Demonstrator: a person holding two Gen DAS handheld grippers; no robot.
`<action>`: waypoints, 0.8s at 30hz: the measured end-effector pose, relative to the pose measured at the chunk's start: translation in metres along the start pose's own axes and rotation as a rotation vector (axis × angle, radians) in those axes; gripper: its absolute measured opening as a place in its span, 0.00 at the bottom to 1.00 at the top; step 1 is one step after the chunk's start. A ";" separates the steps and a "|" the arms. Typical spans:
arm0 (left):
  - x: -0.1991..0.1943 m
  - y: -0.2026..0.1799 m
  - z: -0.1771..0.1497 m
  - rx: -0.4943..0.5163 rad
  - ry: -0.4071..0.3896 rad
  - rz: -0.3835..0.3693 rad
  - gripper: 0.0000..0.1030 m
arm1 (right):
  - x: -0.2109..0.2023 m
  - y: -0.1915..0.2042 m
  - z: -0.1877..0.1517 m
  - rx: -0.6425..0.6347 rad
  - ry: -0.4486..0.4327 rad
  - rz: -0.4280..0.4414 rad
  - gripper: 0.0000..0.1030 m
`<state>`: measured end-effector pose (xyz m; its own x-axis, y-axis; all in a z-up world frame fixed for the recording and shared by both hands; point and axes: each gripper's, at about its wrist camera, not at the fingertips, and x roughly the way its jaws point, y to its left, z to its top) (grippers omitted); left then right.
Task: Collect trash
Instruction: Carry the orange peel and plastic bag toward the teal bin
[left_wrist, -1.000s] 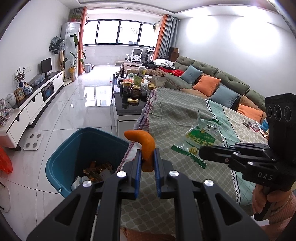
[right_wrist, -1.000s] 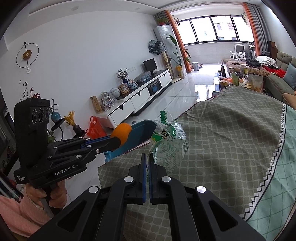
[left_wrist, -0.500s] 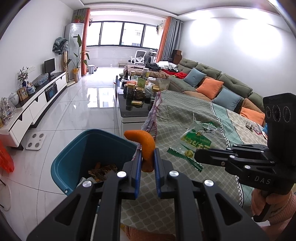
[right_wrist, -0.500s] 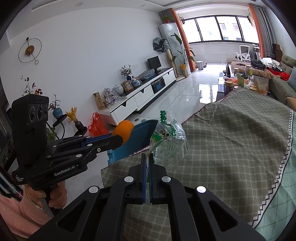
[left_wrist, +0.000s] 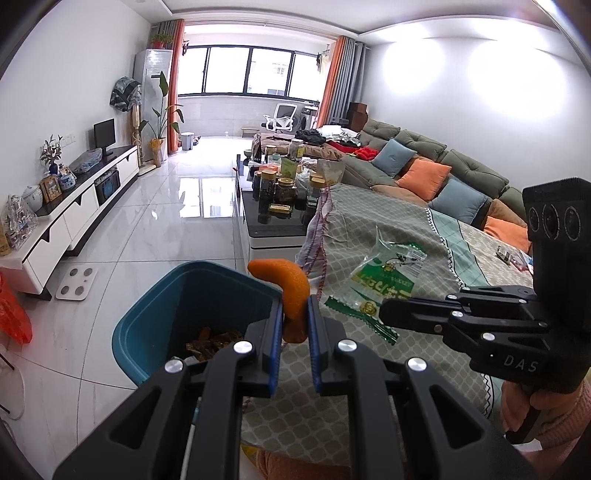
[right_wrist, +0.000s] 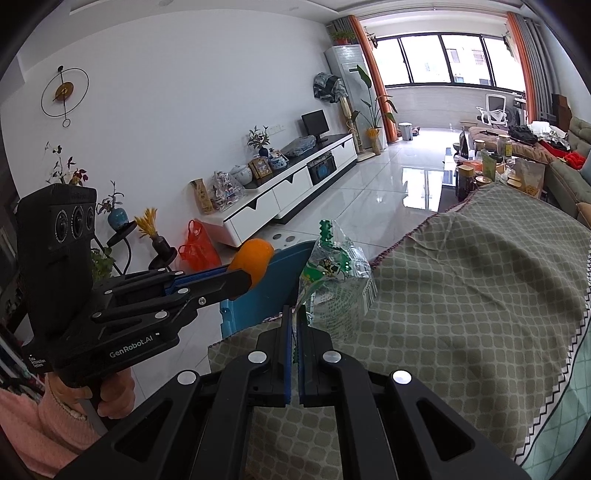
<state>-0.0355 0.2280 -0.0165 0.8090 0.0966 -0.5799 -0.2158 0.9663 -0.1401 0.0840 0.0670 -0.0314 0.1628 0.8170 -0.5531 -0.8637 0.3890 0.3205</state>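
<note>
Both loads have drifted toward the blue bin (left_wrist: 192, 295) over the last second. The left tongs (left_wrist: 295, 325) stay clamped on a curled piece of orange peel (left_wrist: 290, 291), which now hangs at the bin's near corner instead of above the cloth-covered desk (left_wrist: 369, 229). The right tongs (right_wrist: 295, 332) remain pinched together on the edge of a clear green-printed wrapper (right_wrist: 336, 280), held up just beside the bin's rim, over the desk edge. The bin already has scraps at its bottom. By my reading, the carry is almost over: the peel looks close to a drop, while the wrapper needs a little more travel past the rim before release.
</note>
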 end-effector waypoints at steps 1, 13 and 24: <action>0.000 0.000 0.000 0.000 0.000 0.001 0.14 | 0.001 0.001 0.000 -0.003 0.000 0.000 0.03; 0.002 0.008 0.002 -0.006 -0.001 0.026 0.14 | 0.012 0.012 0.010 -0.036 0.013 0.012 0.03; 0.005 0.013 0.006 -0.010 -0.004 0.052 0.14 | 0.022 0.020 0.013 -0.060 0.024 0.021 0.03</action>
<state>-0.0312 0.2427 -0.0164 0.7986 0.1478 -0.5834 -0.2630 0.9576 -0.1173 0.0762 0.0981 -0.0273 0.1329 0.8141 -0.5654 -0.8941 0.3447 0.2861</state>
